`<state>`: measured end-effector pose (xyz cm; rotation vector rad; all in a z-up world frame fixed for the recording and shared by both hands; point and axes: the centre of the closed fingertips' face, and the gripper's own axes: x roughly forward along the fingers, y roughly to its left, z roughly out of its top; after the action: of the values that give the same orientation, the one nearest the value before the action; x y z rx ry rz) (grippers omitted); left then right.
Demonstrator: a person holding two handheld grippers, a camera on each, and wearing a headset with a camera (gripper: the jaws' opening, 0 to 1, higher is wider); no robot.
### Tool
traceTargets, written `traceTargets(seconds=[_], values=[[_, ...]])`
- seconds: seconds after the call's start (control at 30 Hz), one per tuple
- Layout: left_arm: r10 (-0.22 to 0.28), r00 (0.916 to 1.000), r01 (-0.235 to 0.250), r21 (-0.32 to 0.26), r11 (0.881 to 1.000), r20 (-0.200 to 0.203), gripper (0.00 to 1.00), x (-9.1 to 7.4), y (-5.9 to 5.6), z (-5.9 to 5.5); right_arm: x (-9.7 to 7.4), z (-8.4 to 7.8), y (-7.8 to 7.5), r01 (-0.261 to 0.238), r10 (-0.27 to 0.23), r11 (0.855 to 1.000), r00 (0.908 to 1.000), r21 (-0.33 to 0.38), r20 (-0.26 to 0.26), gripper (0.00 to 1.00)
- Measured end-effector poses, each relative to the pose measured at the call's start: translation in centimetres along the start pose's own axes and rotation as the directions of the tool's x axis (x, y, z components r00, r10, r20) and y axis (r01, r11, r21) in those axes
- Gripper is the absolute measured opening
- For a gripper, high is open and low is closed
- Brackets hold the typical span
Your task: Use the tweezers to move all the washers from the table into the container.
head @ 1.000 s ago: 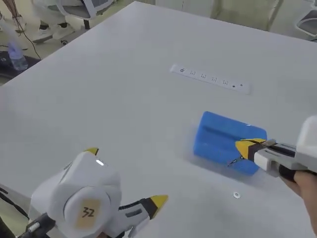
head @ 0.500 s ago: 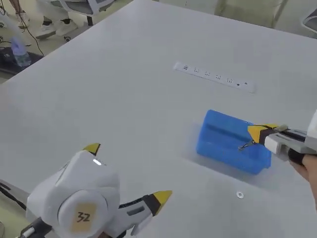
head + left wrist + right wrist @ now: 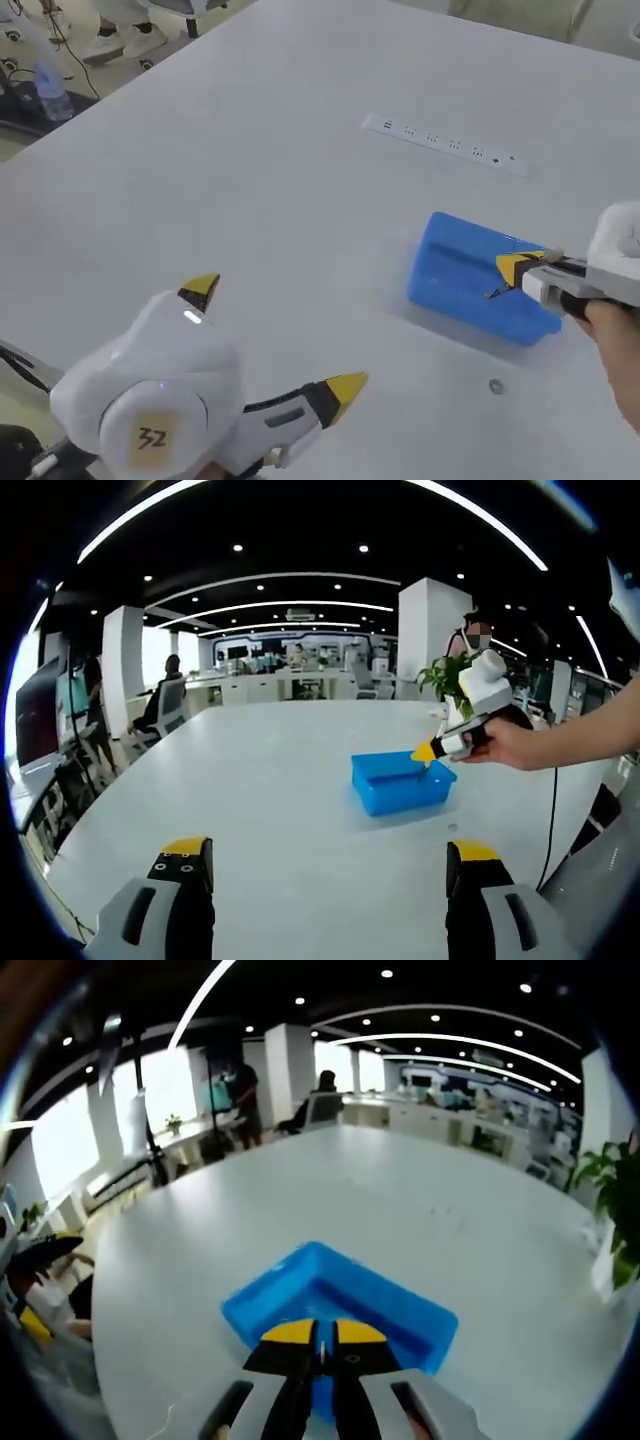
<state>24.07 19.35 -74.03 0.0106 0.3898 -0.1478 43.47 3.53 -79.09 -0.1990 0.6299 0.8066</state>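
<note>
Now R tool [image 3: 517, 268] clamped on tweezers [image 3: 495, 292] over container [image 3: 455, 302] — washer [image 3: 495, 386] outside, nearby — L tool [image 3: 274, 338] apart.

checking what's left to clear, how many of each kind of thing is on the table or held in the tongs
blue rectangular plastic container: 1
small round metal washer lying on the table: 1
long white power strip: 1
thin metal tweezers, held in the right tongs: 1
total: 4

white table [image 3: 250, 200] | power strip [image 3: 445, 146] | ceiling light strips [image 3: 270, 578] | white pillar [image 3: 425, 630]
</note>
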Motion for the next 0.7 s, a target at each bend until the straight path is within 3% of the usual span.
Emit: traceTargets(seconds=[0.4, 0.43, 0.47, 0.7], values=[[0.004, 1.0000, -0.004, -0.005, 1.000, 0.001, 0.99, -0.1, 0.2, 0.0, 0.6, -1.7, 0.4, 0.009, -0.011, 0.999, 0.9991, -0.036, -0.041, 0.02], [0.008, 1.0000, -0.008, -0.004, 1.000, 0.006, 0.99, -0.1, 0.2, 0.0, 0.4, -1.4, 0.3, 0.021, -0.022, 0.998, 0.9997, -0.055, -0.010, 0.02], [0.010, 0.9999, -0.010, -0.004, 1.000, 0.007, 0.99, -0.2, 0.3, 0.1, 0.5, -1.9, 0.4, 0.020, -0.022, 0.998, 0.9993, -0.059, -0.031, 0.02], [0.012, 0.9999, -0.012, 0.002, 1.000, 0.011, 0.99, -0.2, 0.3, 0.2, 0.5, -1.7, 0.2, 0.016, -0.017, 0.998, 0.9996, -0.056, -0.023, 0.03]])
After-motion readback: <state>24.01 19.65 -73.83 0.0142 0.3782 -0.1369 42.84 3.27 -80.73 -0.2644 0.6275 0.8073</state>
